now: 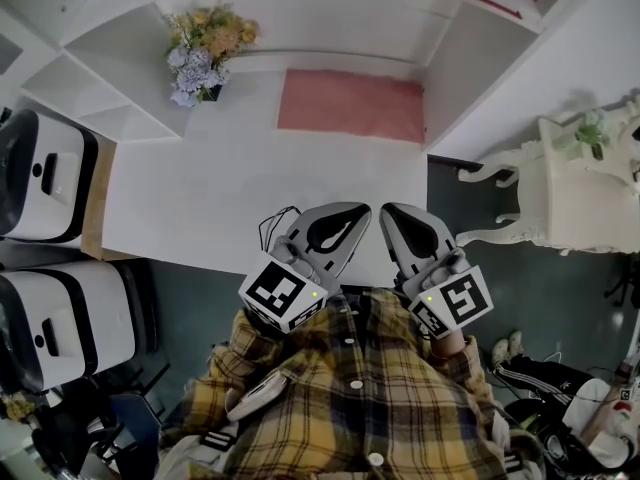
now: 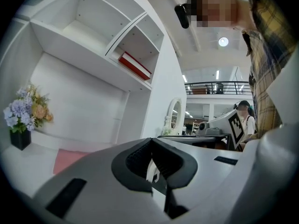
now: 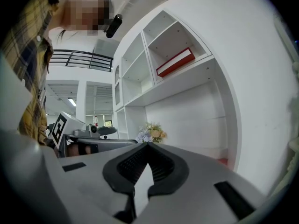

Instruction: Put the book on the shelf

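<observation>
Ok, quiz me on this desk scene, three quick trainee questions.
1. True or false: the red book already lies in an upper shelf compartment.
2. The left tongs and right tongs are: A) open, B) shut and empty, C) shut on the book?
3. What stands on the desk left of the pink mat?
Key: 1 true; 2 B; 3 flowers.

We see bright, even light on white surfaces. A round ceiling lamp (image 2: pixel 223 41) glares in the left gripper view. Both gripper views curve strongly, with black corners; the nearest foreground looks soft.
</observation>
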The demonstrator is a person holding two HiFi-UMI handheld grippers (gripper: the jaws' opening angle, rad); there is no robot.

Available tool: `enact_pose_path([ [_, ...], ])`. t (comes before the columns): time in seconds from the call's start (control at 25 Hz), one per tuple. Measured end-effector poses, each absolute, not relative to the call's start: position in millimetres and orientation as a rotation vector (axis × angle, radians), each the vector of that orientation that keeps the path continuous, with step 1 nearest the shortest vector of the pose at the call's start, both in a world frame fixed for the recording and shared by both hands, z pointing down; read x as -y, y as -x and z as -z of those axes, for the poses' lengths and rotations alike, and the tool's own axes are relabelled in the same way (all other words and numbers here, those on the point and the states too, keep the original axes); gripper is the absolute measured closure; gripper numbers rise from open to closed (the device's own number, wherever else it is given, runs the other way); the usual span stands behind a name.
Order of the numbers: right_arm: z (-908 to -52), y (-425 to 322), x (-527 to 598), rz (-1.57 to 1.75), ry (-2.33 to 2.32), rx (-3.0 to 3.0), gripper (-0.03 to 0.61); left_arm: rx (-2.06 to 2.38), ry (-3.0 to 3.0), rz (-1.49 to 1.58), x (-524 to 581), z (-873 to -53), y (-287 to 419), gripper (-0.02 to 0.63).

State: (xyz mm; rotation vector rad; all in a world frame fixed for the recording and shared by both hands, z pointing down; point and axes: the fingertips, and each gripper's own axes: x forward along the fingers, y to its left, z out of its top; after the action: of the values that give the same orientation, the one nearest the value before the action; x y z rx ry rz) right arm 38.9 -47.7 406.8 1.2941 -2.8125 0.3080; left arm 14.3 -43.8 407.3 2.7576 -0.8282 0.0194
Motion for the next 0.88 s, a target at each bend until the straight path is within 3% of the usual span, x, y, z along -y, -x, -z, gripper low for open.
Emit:
enact_pose_path([
  [0.88, -388, -26, 56, -0.269, -1.268, 2.855, 0.563, 0.837, -2.759, 0.019, 48, -400, -11, 0.595],
])
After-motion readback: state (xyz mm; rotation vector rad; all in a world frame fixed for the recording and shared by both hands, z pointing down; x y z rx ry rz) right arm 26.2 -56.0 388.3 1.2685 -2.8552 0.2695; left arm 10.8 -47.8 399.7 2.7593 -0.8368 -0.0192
